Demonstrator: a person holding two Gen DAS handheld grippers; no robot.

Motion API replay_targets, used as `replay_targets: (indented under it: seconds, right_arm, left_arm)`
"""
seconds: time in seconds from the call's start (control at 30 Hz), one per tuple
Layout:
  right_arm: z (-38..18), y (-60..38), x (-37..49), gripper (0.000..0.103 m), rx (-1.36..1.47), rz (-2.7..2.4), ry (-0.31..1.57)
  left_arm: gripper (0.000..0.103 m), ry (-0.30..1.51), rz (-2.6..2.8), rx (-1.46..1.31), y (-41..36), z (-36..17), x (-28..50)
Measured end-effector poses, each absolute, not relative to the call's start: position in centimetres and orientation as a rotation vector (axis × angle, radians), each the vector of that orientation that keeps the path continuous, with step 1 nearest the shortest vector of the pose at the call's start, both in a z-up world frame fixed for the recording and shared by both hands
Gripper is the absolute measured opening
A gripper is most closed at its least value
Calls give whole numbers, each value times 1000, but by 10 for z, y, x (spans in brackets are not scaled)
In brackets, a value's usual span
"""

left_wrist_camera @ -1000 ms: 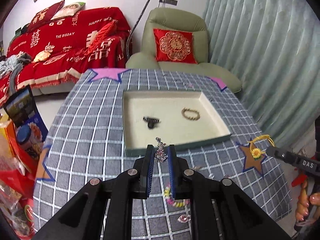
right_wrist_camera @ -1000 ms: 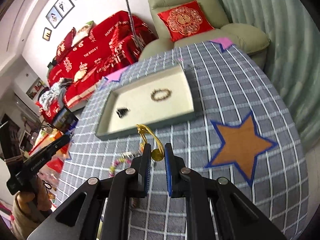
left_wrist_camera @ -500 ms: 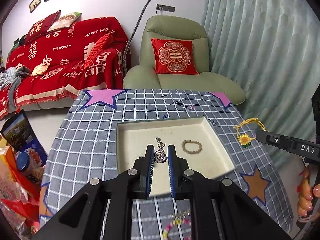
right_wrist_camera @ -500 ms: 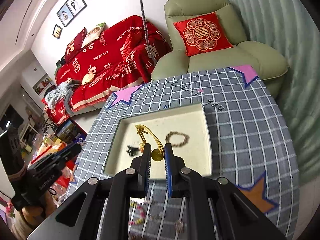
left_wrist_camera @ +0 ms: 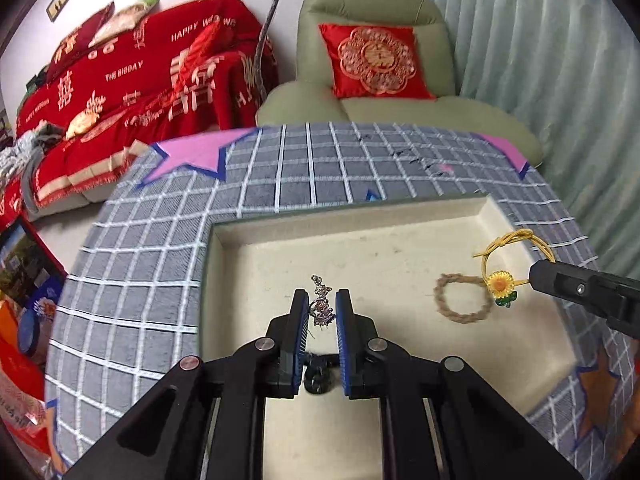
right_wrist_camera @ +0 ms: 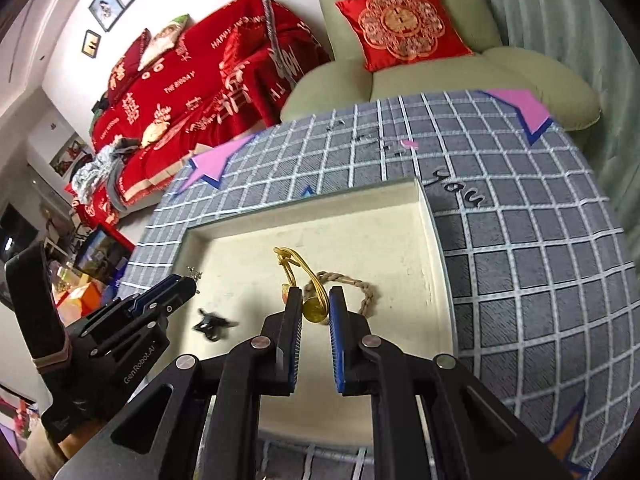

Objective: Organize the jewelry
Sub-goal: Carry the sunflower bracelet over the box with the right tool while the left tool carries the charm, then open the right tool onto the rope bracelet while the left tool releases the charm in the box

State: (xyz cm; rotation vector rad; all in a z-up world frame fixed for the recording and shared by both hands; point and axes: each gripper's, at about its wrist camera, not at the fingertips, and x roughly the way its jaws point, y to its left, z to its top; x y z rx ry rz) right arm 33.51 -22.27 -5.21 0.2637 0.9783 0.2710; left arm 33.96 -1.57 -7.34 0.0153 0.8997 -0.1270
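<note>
Left hand-held gripper [left_wrist_camera: 321,309] is pinching a small silver charm [left_wrist_camera: 321,307] between its blue pads, jaws narrow, hanging over the near-left part of the cream tray [left_wrist_camera: 348,210]. Charm's chain end is sticking up past the fingertips. In the right wrist view the same left hand-held gripper [right_wrist_camera: 188,282] is showing at the left edge of the tray [right_wrist_camera: 430,216], charm tip just visible at its end.

Right hand-held gripper [right_wrist_camera: 315,304] is gripping a yellow cord bracelet with sunflower [right_wrist_camera: 311,300], jaws narrow around the round yellow piece, cord loop reaching up and away from the tips. It is hanging over the right half of the tray. From the left wrist view the right hand-held gripper [left_wrist_camera: 536,276] is coming in from the right, sunflower and cord [left_wrist_camera: 500,283] dangling at its tip, over the tray's right side.

Braided rope bracelet [left_wrist_camera: 462,298] is lying flat on the tray floor, right of centre, directly beneath the sunflower piece; cannot tell if they are touching. Black hair clip [right_wrist_camera: 212,322] is lying on the tray floor at near left, partly hidden behind the left gripper's fingers in the left view.

Tray is sitting on a surface covered by a grey checked cloth [left_wrist_camera: 160,240] with star patches. Green armchair [left_wrist_camera: 372,4] with red cushion is standing beyond the far edge; red-covered sofa [left_wrist_camera: 132,80] far left.
</note>
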Motion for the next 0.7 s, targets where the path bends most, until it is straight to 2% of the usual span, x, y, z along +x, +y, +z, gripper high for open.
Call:
replay_targets:
  seconds: [0.3, 0.7]
  right_arm:
    - [-91, -221, 352, 14, 216, 236, 1028]
    - [-105, -216, 355, 17, 167, 209, 1066]
  left_arm:
    - [23, 941, -94, 46, -22, -102, 359]
    - [23, 953, -59, 102, -30, -109, 361]
